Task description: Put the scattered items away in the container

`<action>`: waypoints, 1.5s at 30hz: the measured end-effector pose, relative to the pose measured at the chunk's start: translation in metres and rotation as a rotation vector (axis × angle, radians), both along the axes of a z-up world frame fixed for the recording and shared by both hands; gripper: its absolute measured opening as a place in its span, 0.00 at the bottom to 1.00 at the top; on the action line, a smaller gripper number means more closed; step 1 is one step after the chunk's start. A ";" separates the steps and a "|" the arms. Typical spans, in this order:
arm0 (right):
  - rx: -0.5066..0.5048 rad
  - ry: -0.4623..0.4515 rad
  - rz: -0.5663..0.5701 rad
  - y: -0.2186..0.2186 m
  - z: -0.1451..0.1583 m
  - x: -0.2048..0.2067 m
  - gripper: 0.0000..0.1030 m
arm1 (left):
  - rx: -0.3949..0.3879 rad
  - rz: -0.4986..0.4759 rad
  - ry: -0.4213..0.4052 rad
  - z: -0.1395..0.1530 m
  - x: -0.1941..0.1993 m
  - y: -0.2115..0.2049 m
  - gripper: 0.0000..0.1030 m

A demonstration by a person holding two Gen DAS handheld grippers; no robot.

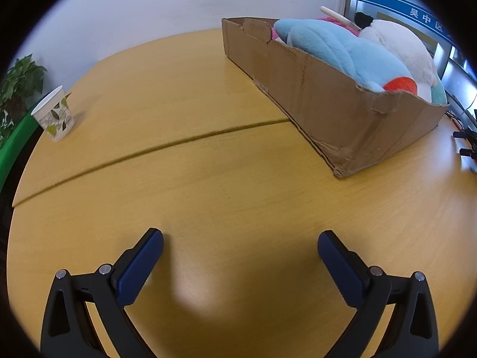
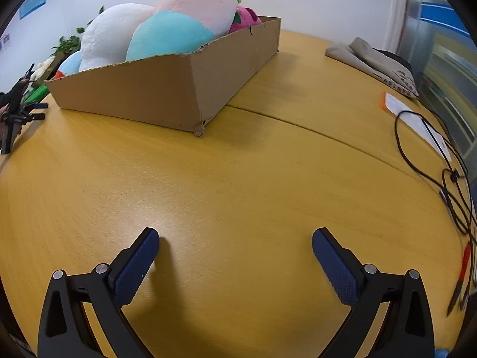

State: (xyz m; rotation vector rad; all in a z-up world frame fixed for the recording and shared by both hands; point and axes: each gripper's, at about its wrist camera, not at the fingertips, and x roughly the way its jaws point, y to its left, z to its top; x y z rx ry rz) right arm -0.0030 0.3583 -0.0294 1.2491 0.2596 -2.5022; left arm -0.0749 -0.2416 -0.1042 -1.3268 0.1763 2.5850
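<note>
A shallow cardboard box (image 1: 334,101) stands on the wooden table (image 1: 208,185), up and to the right of my left gripper (image 1: 240,243). It holds plush toys: a light blue one (image 1: 342,50) and a white one (image 1: 399,41). In the right wrist view the same box (image 2: 155,89) sits ahead to the left, filled with a white, teal and pink plush pile (image 2: 167,26). My right gripper (image 2: 235,240) is open and empty, low over bare table. My left gripper is also open and empty.
A paper cup with a leaf print (image 1: 55,115) stands near the table's left edge beside a potted plant (image 1: 18,83). Black cables (image 2: 432,161), a paper sheet (image 2: 414,119) and a grey folded bag (image 2: 375,62) lie at the right. The other gripper (image 2: 18,110) shows at the far left.
</note>
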 end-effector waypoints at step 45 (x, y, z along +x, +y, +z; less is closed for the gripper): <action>0.010 -0.004 0.098 0.015 0.003 -0.023 1.00 | 0.003 -0.049 0.002 0.023 -0.029 -0.017 1.00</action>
